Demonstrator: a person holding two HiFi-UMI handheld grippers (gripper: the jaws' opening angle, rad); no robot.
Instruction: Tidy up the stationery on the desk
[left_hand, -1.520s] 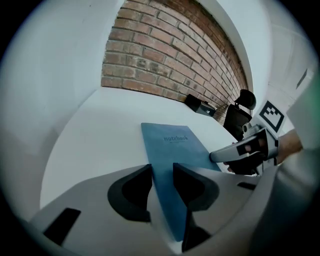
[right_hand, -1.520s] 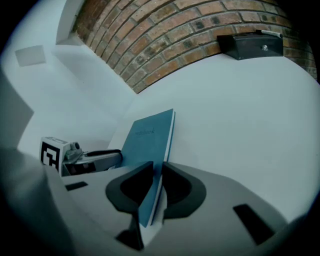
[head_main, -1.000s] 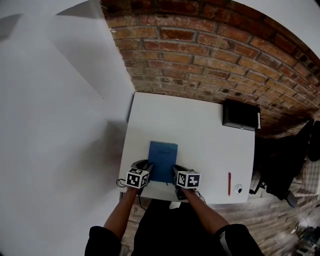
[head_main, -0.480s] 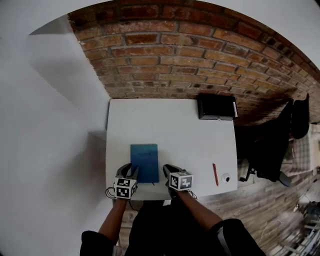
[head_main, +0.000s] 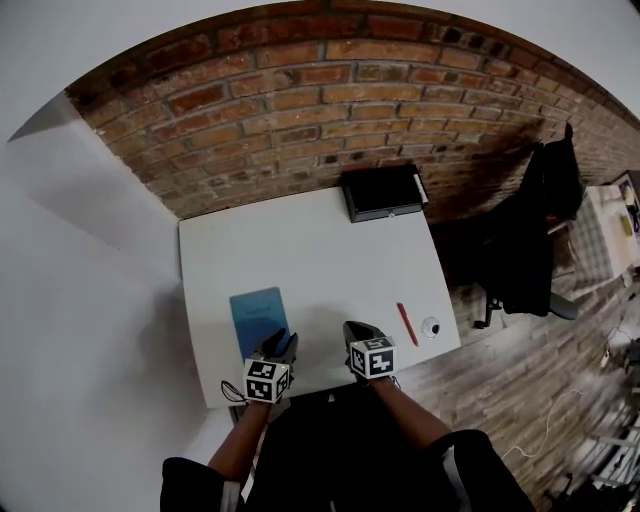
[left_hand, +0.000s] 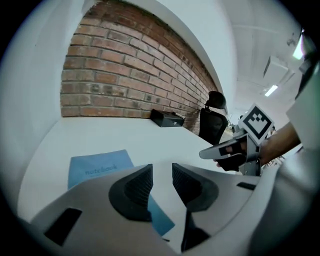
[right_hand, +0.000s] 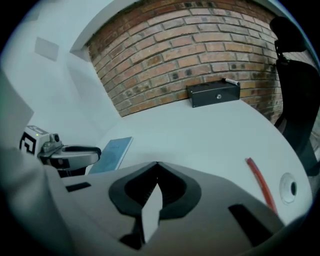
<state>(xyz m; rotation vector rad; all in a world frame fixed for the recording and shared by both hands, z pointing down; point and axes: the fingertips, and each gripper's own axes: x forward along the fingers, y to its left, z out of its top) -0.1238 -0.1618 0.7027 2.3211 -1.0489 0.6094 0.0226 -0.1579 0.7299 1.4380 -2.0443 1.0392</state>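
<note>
Notebook (head_main: 258, 318) lies near-left on the worktop (head_main: 320, 250), by its edge — the half-open, empty left hand-held gripper (head_main: 281, 346) could shove it off; the right hand-held gripper (head_main: 356, 331), shut and empty, can't take the pen (head_main: 406, 323).

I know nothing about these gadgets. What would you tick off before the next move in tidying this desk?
1. Left claw empty, jaws apart: ok.
2. Right claw ready to grab: not ok; jaws are shut, nothing held.
3. Red pen lying free on the desk, nothing on top of it: ok.
4. Blue notebook flat on the desk, not gripped: ok.
5. Black box at the far edge open to take things: cannot tell.
</note>
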